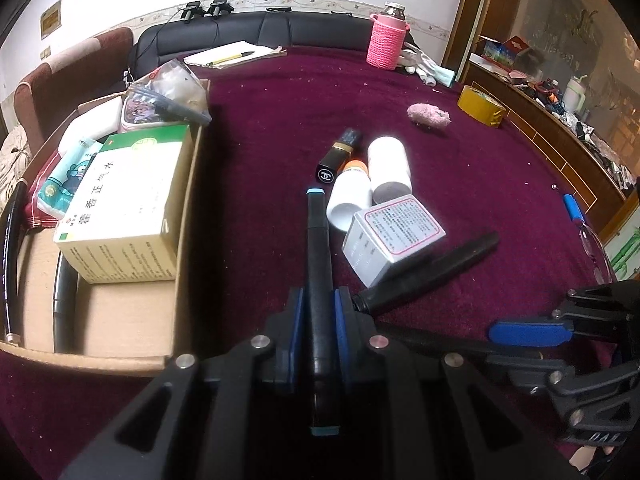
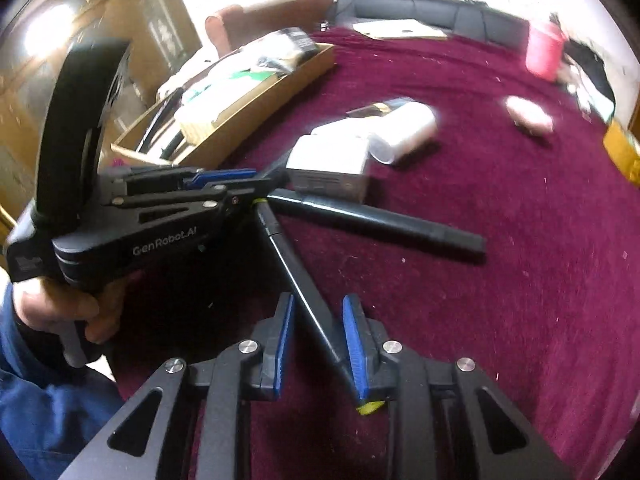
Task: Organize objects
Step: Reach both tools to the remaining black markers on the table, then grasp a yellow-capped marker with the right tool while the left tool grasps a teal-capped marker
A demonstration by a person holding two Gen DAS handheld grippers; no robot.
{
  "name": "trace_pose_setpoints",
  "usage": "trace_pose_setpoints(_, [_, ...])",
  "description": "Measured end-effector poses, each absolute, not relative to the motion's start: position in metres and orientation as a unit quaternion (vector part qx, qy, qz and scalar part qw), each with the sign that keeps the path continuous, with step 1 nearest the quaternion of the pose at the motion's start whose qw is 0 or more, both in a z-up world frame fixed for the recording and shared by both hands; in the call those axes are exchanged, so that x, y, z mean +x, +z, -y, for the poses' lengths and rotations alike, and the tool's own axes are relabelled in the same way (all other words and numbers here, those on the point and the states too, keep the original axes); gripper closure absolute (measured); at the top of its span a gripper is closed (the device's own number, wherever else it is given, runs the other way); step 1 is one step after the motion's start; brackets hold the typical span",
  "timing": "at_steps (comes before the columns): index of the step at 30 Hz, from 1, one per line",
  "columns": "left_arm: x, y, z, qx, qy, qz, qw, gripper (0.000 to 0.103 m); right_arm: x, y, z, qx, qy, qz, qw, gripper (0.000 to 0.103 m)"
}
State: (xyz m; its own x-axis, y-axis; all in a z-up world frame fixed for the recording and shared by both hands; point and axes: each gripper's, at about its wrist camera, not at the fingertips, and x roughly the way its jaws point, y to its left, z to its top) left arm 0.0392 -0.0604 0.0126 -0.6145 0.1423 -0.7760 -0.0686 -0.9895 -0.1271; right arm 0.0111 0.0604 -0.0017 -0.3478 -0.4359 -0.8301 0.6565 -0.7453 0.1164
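Two black markers, one in each gripper, over the maroon tablecloth.

The left gripper is clamped tight on a black marker with teal caps, the barrel running straight out toward twelve o'clock between the blue pads. In the right wrist view, the right gripper has a slim black marker with a yellow end cap slanting between its pads; it lies against the right pad, a gap shows at the left one, so whether it is truly gripped I cannot tell. At two o'clock from the teal marker lies another black marker on the maroon tablecloth, just beside a white medicine carton. Beyond it, two white bottles and a black lipstick. At ten o'clock, the cardboard box holds a green-and-white medicine box. Far off at one o'clock, a yellow tape roll.
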Motion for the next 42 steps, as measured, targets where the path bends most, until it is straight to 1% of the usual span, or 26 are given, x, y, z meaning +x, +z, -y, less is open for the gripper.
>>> trace_pose_setpoints(4, [0.039, 0.012, 0.057, -0.435, 0.898, 0.033, 0.054, 0.088, 0.021, -0.005, -0.055, 0.439, -0.826, -0.153, 0.318, 0.075])
trace_pose_setpoints(7, [0.038, 0.012, 0.053, -0.437, 0.898, 0.017, 0.047, 0.088, 0.025, -0.005, -0.052, 0.426, -0.836, -0.163, 0.304, 0.075])
trace_pose_setpoints(9, [0.036, 0.012, 0.049, -0.439, 0.898, 0.003, 0.040, 0.088, 0.023, -0.005, -0.047, 0.426, -0.839, -0.165, 0.296, 0.077])
trace_pose_setpoints(10, [0.035, 0.012, 0.046, -0.439, 0.898, -0.004, 0.037, 0.087, 0.023, -0.004, -0.048, 0.428, -0.841, -0.167, 0.286, 0.080])
trace_pose_setpoints(11, [0.035, 0.012, 0.045, -0.439, 0.898, -0.009, 0.035, 0.087, 0.019, -0.003, -0.052, 0.431, -0.844, -0.167, 0.271, 0.086])
trace_pose_setpoints(14, [0.036, 0.012, 0.048, -0.438, 0.898, -0.002, 0.036, 0.087, -0.003, -0.004, -0.070, 0.452, -0.851, -0.123, 0.236, 0.086])
trace_pose_setpoints(17, [0.036, 0.012, 0.049, -0.438, 0.898, -0.002, 0.036, 0.087, -0.016, -0.003, -0.083, 0.469, -0.850, -0.071, 0.228, 0.086])
trace_pose_setpoints(18, [0.035, 0.012, 0.048, -0.439, 0.898, -0.005, 0.035, 0.087, -0.016, -0.004, -0.083, 0.470, -0.850, -0.066, 0.227, 0.086])
trace_pose_setpoints(20, [0.033, 0.012, 0.046, -0.440, 0.897, -0.011, 0.032, 0.085, -0.015, -0.004, -0.077, 0.464, -0.854, -0.081, 0.220, 0.086])
trace_pose_setpoints(24, [0.026, 0.012, 0.040, -0.444, 0.895, -0.024, 0.034, 0.073, -0.007, -0.005, -0.059, 0.445, -0.862, -0.140, 0.200, 0.086])
trace_pose_setpoints(26, [0.023, 0.012, 0.038, -0.445, 0.895, -0.028, 0.032, 0.073, -0.005, -0.005, -0.057, 0.440, -0.863, -0.152, 0.195, 0.086])
trace_pose_setpoints(27, [0.023, 0.012, 0.038, -0.444, 0.895, -0.028, 0.033, 0.075, -0.005, -0.005, -0.057, 0.440, -0.864, -0.150, 0.194, 0.086])
trace_pose_setpoints(28, [0.024, 0.012, 0.039, -0.443, 0.895, -0.025, 0.037, 0.090, -0.005, -0.005, -0.059, 0.442, -0.864, -0.142, 0.193, 0.086])
trace_pose_setpoints(37, [0.042, 0.012, 0.046, -0.437, 0.898, 0.012, 0.057, 0.089, -0.002, 0.001, -0.075, 0.458, -0.857, -0.072, 0.225, 0.086])
trace_pose_setpoints(42, [0.048, 0.022, 0.045, -0.426, 0.902, 0.018, 0.066, 0.089, -0.001, 0.007, -0.074, 0.455, -0.858, -0.055, 0.232, 0.086])
